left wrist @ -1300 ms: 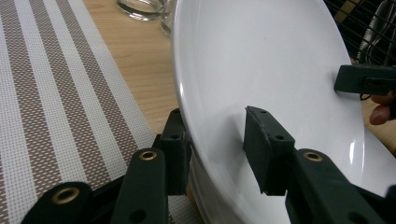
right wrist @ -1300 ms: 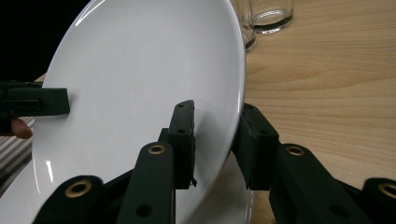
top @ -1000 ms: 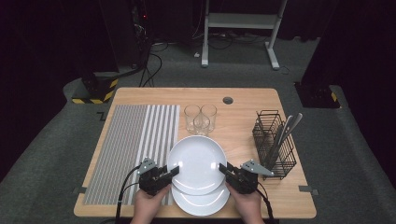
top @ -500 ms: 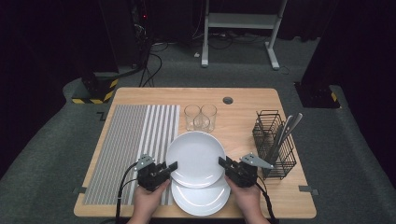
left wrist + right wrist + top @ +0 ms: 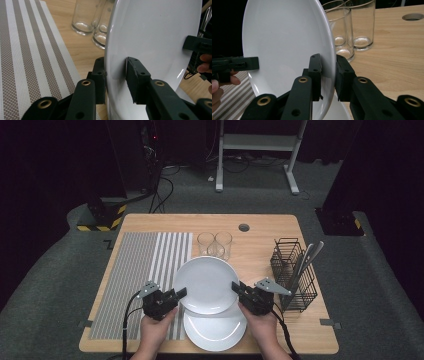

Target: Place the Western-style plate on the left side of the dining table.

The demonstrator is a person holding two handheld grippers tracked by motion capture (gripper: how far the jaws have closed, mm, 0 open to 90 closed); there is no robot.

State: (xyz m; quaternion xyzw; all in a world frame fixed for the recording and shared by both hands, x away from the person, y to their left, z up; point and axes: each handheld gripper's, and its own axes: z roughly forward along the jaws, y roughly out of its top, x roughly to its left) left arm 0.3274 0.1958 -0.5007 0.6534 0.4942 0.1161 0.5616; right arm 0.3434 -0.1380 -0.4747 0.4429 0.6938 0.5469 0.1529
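Near the table's [image 5: 260,227] front edge, a second white plate [image 5: 215,332] lay flat. Above it, the left gripper [image 5: 179,294] and right gripper [image 5: 236,288] each clamped opposite rims of the upper white plate [image 5: 206,284]. Beyond stood two drinking glasses [image 5: 215,244].

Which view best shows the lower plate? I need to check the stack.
The high view: the lower plate lies under the lifted plate, its near half exposed. The gripper views catch bare slivers.

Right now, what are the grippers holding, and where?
Both hold the upper plate by its rim: left gripper at its left edge, right gripper at its right.
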